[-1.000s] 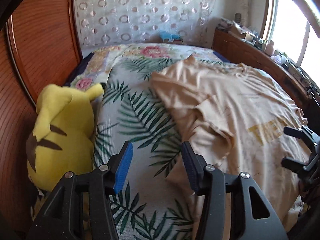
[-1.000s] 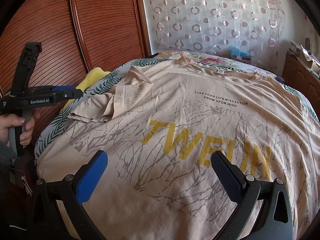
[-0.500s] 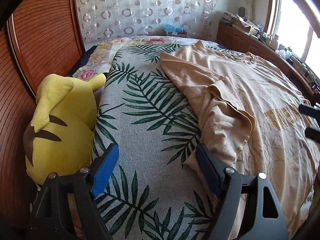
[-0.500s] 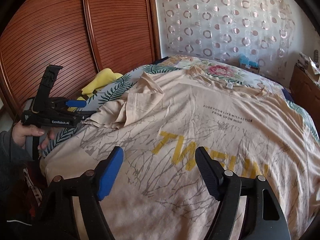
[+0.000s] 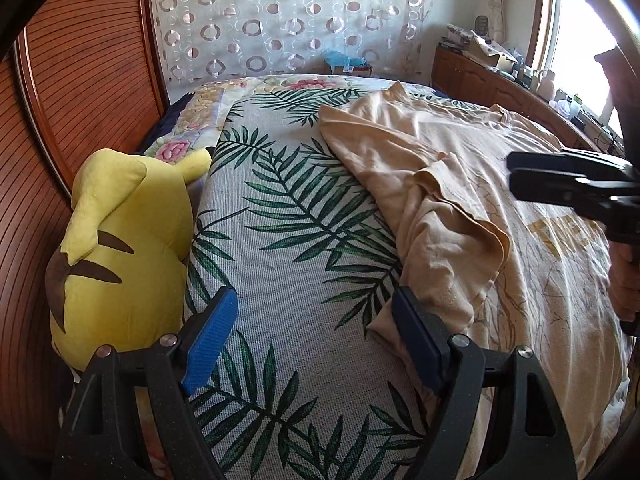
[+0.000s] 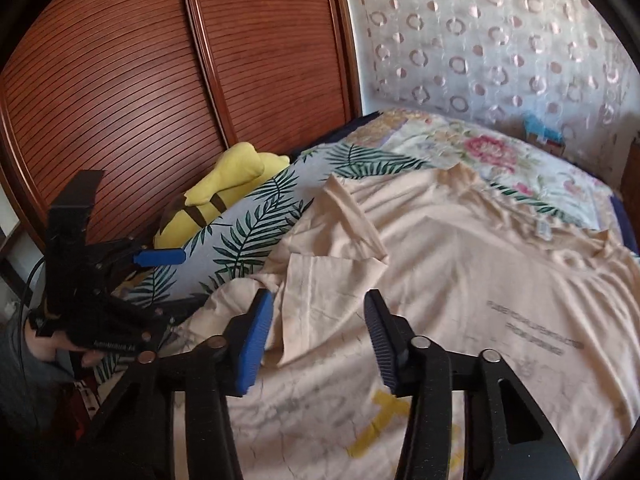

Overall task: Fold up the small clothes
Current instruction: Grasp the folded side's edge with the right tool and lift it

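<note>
A beige T-shirt [image 5: 460, 200] with yellow letters lies spread face up on the bed, its left sleeve [image 6: 332, 280] folded over onto the body. My left gripper [image 5: 312, 340] stands open above the leaf-print cover at the shirt's left edge, its right finger [image 5: 416, 344] close to the hem corner; nothing is between the pads. My right gripper [image 6: 316, 340] hovers over the folded sleeve, jaws closing with nothing pressed between them. It also shows in the left wrist view as the right gripper [image 5: 514, 170]. A hand holds the left gripper [image 6: 176, 280].
A yellow plush toy [image 5: 120, 240] lies along the bed's left side against the slatted wooden doors [image 6: 160, 80]. A floral quilt [image 6: 500, 152] covers the far end. A cluttered wooden cabinet [image 5: 500, 80] runs under the window on the right.
My right gripper has swung left from the yellow letters to the folded sleeve and its jaws have narrowed. The left gripper's jaws widened early on and then stayed put.
</note>
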The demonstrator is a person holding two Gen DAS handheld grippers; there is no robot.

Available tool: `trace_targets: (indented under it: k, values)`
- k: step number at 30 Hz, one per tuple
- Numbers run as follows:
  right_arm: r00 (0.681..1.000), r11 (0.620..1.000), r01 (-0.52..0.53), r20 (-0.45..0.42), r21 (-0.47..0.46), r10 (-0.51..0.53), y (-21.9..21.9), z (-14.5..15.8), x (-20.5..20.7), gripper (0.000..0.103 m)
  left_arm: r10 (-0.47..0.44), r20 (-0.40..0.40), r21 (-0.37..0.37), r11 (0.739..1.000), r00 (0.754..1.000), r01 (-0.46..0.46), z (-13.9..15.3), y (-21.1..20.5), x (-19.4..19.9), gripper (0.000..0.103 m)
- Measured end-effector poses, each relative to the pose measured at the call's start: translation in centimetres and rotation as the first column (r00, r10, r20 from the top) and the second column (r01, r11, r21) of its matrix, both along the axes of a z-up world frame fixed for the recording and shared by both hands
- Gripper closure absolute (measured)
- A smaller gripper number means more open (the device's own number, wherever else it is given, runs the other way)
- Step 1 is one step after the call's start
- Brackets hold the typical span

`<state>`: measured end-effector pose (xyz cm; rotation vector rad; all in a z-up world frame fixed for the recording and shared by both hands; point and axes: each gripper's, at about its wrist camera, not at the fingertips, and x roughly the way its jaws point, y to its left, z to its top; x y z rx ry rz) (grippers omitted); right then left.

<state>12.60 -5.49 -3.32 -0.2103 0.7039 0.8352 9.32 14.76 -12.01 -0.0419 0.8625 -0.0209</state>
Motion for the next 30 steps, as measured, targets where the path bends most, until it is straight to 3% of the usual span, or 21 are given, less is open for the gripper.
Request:
trace_targets:
  k: [4, 9, 11, 13, 18, 24, 27, 30]
  values:
    - [0.999, 1.000, -0.029, -0.040, -0.009, 0.029, 2.2, -0.8, 1.2, 0.057, -0.001, 0.001, 0.000, 1.000, 1.000, 0.001, 0.0, 0.0, 0.0, 0.023]
    - [0.999, 0.995, -0.023, -0.040, -0.100, 0.019, 4.5, -1.7, 2.4, 0.057, 0.000, 0.001, 0.000, 1.000, 1.000, 0.000, 0.0, 0.0, 0.0, 0.023]
    - [0.999, 0.990, -0.015, -0.045, -0.139, 0.009, 5.1, -2.5, 2.8, 0.068, 0.000, 0.002, 0.000, 1.000, 1.000, 0.000, 0.0, 0.0, 0.0, 0.023]
    - [0.999, 0.987, -0.017, -0.035, -0.159, 0.012, 5.4, -3.0, 3.0, 0.087, 0.000, 0.002, -0.001, 1.000, 1.000, 0.000, 0.0, 0.0, 0.0, 0.023]
    - [1.000, 0.997, -0.024, -0.005, -0.076, 0.024, 3.9, -1.3, 2.3, 0.100, 0.007, 0.004, 0.000, 1.000, 1.000, -0.007, -0.1, 0.0, -0.1, 0.023]
    - [0.996, 0.999, 0.033, 0.079, 0.010, -0.034, 0.9, 1.2, 1.6, 0.103, 0.030, 0.017, 0.003, 1.000, 0.999, -0.030, 0.1, 0.1, -0.4, 0.023]
    - [0.996, 0.998, 0.062, 0.063, 0.010, -0.062, 0.2, 0.9, 1.8, 0.102, 0.027, 0.009, -0.003, 1.000, 1.000, -0.027, 0.0, 0.2, -0.1, 0.023]
    - [1.000, 1.000, 0.022, 0.022, -0.004, -0.022, 1.0, 0.1, 1.8, 0.099, 0.029, 0.008, -0.008, 1.000, 1.000, -0.029, -0.1, 0.4, 0.0, 0.023]
